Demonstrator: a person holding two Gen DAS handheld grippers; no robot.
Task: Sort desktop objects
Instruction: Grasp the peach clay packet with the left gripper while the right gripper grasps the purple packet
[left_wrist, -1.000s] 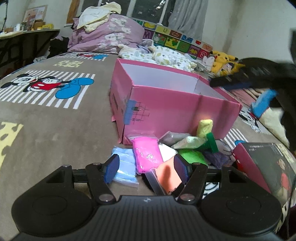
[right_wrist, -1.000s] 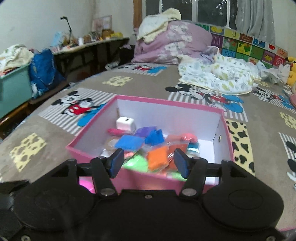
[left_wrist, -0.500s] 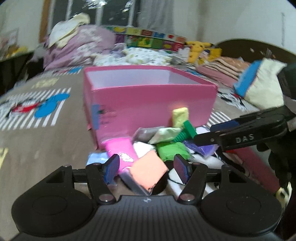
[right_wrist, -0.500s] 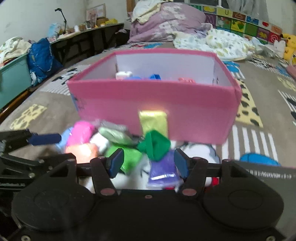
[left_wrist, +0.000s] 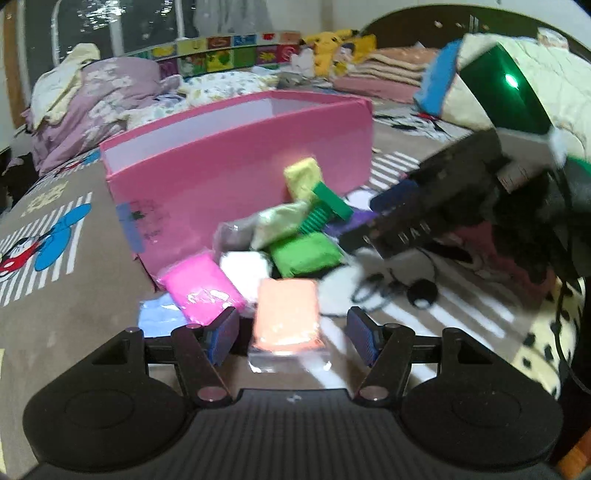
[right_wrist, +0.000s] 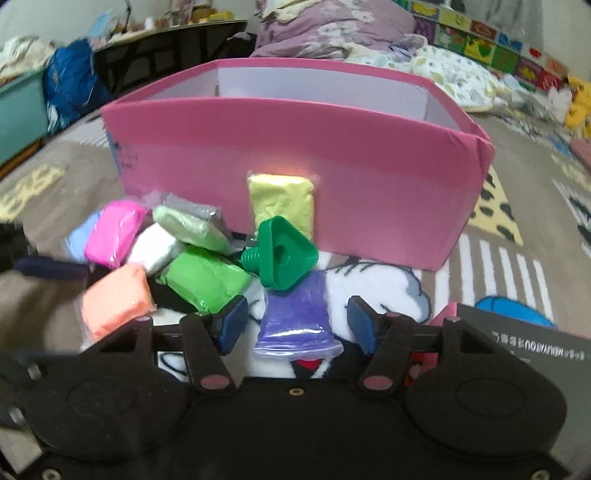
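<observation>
Both jaws stand apart, gripping nothing: left gripper straddles the orange clay packet, right gripper the purple clay packet, both before the pink box. I'd lower squarely, pinching each packet mid-body.

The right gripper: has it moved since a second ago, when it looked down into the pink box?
Yes. The right gripper has come down: the pink box now rises above it, contents hidden, and the purple packet lies between its open fingers.
</observation>
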